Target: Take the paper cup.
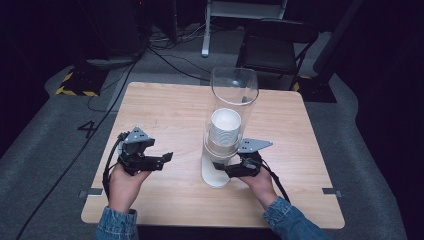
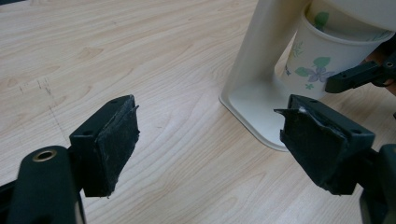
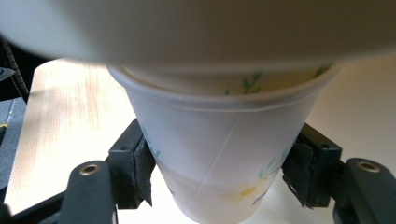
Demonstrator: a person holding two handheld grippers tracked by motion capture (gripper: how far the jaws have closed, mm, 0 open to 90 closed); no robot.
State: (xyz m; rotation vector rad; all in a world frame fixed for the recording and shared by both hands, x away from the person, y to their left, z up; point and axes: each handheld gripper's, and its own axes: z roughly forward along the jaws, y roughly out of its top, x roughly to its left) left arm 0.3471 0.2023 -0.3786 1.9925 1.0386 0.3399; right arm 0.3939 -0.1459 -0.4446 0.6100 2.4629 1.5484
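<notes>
Right tool (image 1: 223,168): is clenching the lowest paper cup (image 3: 224,154), one pad pressing on each side of the cup wall; in the right gripper view the two black jaws are flanking the cup near its lower half.
Right tool's hand (image 1: 258,184): is coming in from the near edge of the desk (image 1: 165,107), a denim sleeve (image 1: 292,220) covering the forearm behind it.
Paper cup: is sitting between the right tool's pads, hanging out of the bottom of the cup dispenser (image 1: 231,107), its rim just under the rim of the next cup above it; it is white with a green and purple flower print, also showing in the left gripper view (image 2: 322,58).
Cup dispenser: is standing upright directly ahead of the right tool, a clear tube on a white stand whose foot (image 2: 254,109) is resting on the desk just below the gripped cup; a stack of white cups (image 1: 225,127) is sitting inside the tube.
Left tool (image 1: 165,160): is standing released, its jaws spread wide with nothing between them, only bare desk showing in the gap.
Left tool's place: is hovering over the desk, well to the side of the dispenser, pointing toward its white foot; the right tool's black jaw tip (image 2: 355,77) is showing beyond its own right pad.
Left tool's hand (image 1: 125,182): is gripping the tool body from the near side, a denim cuff (image 1: 116,225) behind it.
</notes>
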